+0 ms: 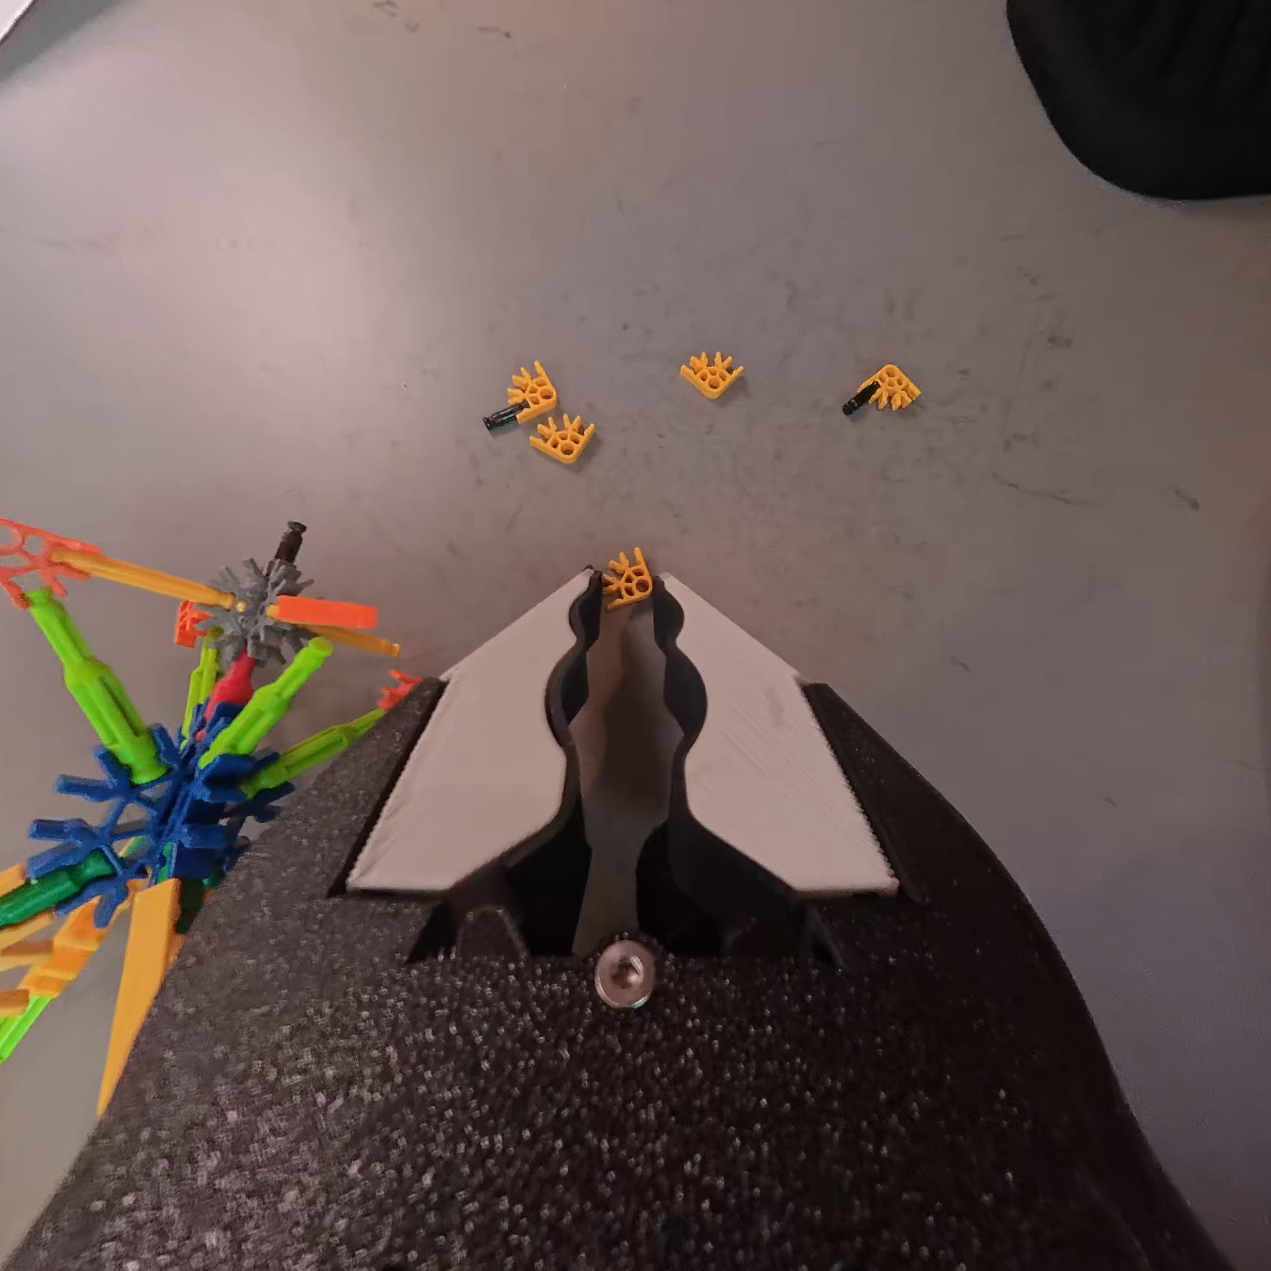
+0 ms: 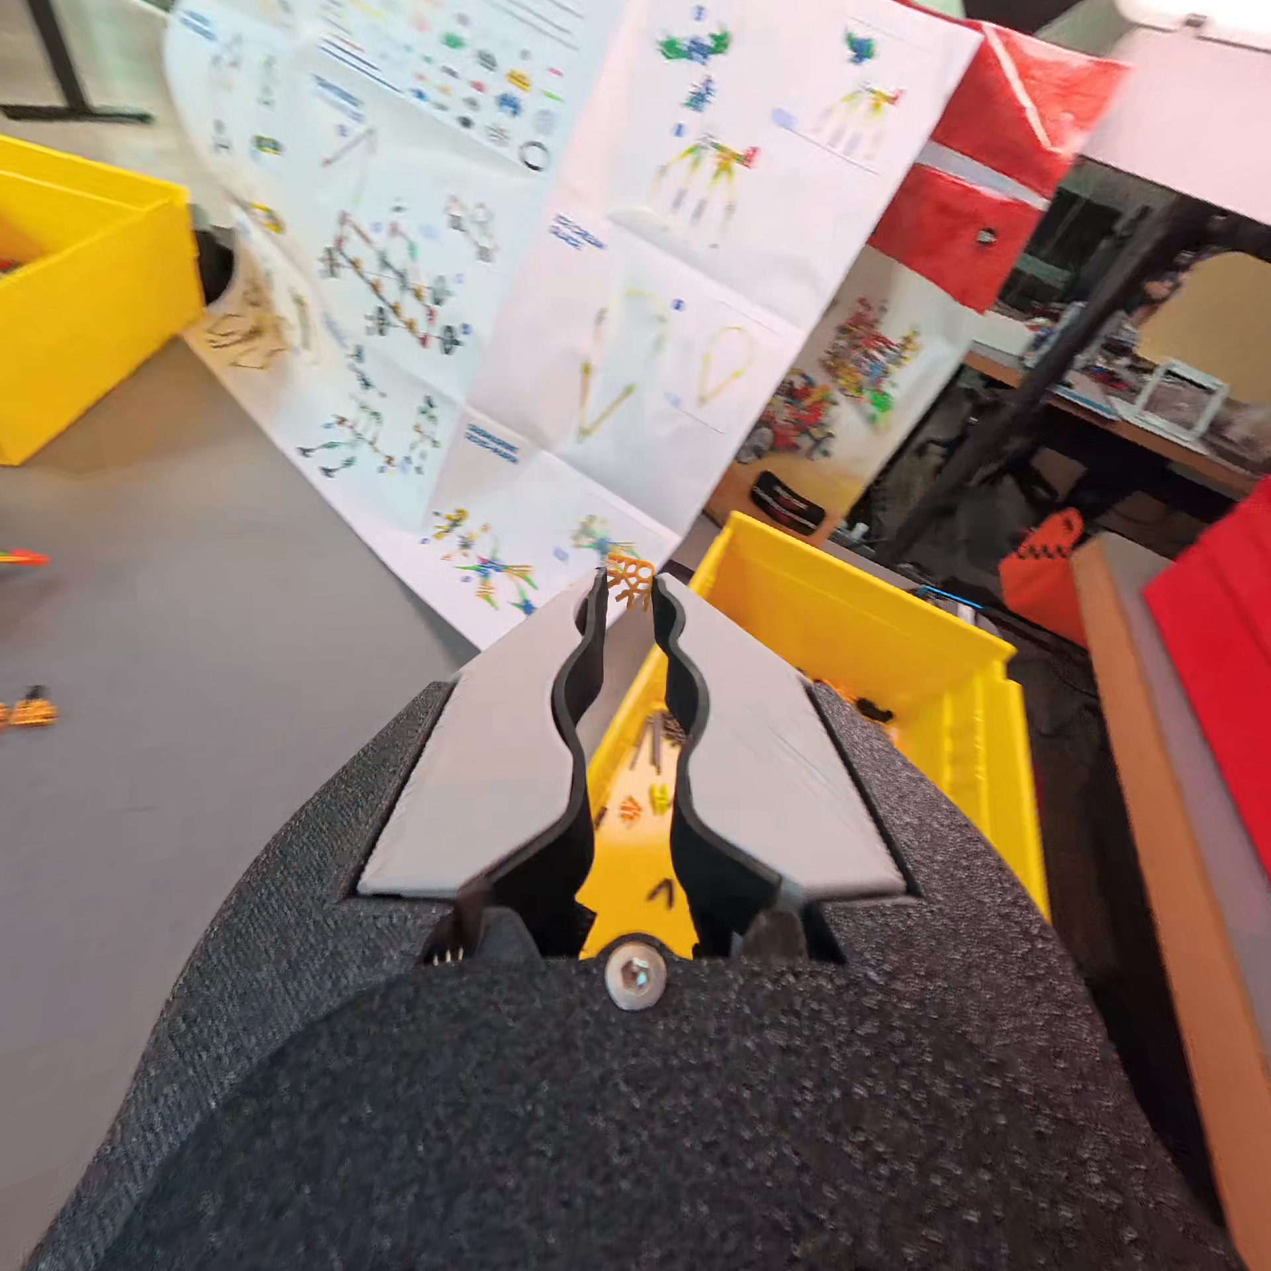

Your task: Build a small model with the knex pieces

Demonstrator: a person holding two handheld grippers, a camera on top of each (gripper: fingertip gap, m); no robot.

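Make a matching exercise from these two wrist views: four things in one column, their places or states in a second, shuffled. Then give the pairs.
Things
1. small yellow plastic connector at the left gripper
2. small yellow plastic connector at the right gripper
3. large white folded instruction sheet
4. multicoloured rod-and-connector toy model

Places or states
A. propped up behind the grey table
B. pinched at fingertips above a yellow bin
C. standing left of the left gripper
D. pinched at fingertips over the table, loose connectors beyond

Pairs: 1-D, 2-B, 3-A, 4-C
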